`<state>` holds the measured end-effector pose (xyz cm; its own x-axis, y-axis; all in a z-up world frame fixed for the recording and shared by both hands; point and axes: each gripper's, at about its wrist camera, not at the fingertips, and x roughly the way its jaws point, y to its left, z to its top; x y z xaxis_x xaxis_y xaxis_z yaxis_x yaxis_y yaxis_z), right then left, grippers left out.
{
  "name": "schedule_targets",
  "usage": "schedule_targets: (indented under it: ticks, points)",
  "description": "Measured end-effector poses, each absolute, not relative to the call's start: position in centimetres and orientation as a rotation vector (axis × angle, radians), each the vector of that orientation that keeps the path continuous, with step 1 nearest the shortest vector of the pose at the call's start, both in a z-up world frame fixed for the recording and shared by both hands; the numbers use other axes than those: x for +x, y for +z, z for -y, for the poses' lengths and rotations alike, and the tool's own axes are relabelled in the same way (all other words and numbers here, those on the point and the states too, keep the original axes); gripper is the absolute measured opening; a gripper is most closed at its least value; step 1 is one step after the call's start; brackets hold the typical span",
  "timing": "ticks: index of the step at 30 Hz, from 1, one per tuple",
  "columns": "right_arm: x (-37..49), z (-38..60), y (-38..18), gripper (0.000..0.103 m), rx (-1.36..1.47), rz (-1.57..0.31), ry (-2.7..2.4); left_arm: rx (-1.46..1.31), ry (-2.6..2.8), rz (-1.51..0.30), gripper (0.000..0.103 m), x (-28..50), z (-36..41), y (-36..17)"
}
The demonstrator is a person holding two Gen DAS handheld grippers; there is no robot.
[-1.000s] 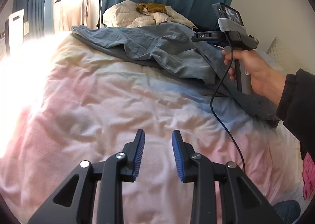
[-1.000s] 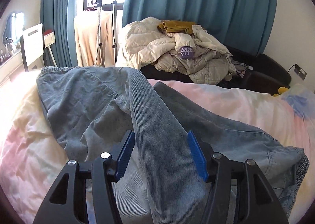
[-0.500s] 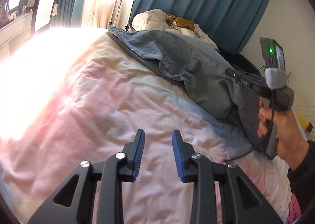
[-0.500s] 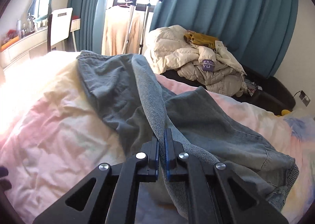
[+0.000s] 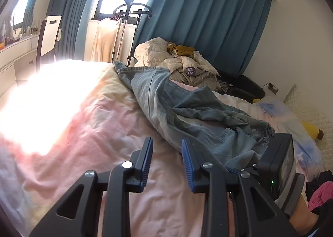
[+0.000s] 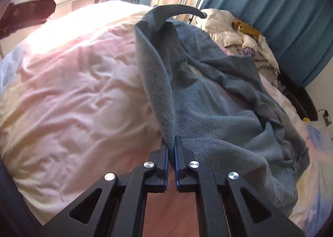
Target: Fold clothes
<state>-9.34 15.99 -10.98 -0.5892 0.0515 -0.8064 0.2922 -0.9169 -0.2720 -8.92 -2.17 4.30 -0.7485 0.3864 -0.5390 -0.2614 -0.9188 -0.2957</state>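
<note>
While pinched, jeans (image 6: pixel 208 99) trail beyond right gripper (image 6: pixel 172 153).

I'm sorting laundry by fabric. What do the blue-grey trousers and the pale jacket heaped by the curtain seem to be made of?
Blue-grey trousers: apparently denim, matte and faded; diagonal twill ribbing shows on the fold pinched in the right tongs, plus stitched seams. Pale jacket: likely quilted synthetic shell with padding; puffy stitched sections, slight sheen. Filling cannot be told.
</note>
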Motion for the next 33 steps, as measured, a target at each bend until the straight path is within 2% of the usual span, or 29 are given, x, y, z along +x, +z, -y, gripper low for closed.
schedule_targets:
  ticks: [3,4,5,6,12,15,17,24,27,33]
  points:
    - [-9.0,-17.8,-11.7,0.017,1.417,-0.312,-2.616,-0.893,2.622,0.278,0.030,-8.9,1.8,3.7]
    - [-8.8,-18.5,-11.5,0.025,1.420,-0.219,-2.624,-0.903,2.618,0.277,0.030,-8.9,1.6,3.5]
    - [-8.3,-19.4,-10.9,0.039,1.409,-0.133,-2.640,-0.912,2.616,0.275,0.030,-9.0,1.4,3.2]
    - [-7.7,-20.2,-10.3,0.044,1.390,-0.049,-2.656,-0.923,2.613,0.268,0.030,-9.1,1.2,2.9]
    - [-3.3,-27.9,-4.2,0.051,1.163,0.432,-2.795,-0.959,2.582,0.252,0.030,-8.8,0.1,1.9]
    - [-1.2,-34.2,-2.2,0.064,1.049,0.661,-2.958,-0.964,2.572,0.257,0.030,-8.5,-0.3,1.5]
    - [0.0,-39.3,-2.3,0.065,1.025,0.838,-3.065,-0.965,2.567,0.260,0.030,-8.5,-0.6,1.3]
    - [3.6,-52.9,-9.4,0.065,0.881,1.732,-2.876,-0.928,2.581,0.228,0.030,-8.2,-2.1,0.5]
    - [3.6,-55.6,-12.6,0.065,0.840,1.952,-2.740,-0.956,2.565,0.224,0.030,-8.7,-2.5,-0.3]
    - [1.4,-59.4,-17.3,0.065,0.786,2.190,-2.609,-1.035,2.548,0.186,0.030,-10.2,-3.7,-2.2]
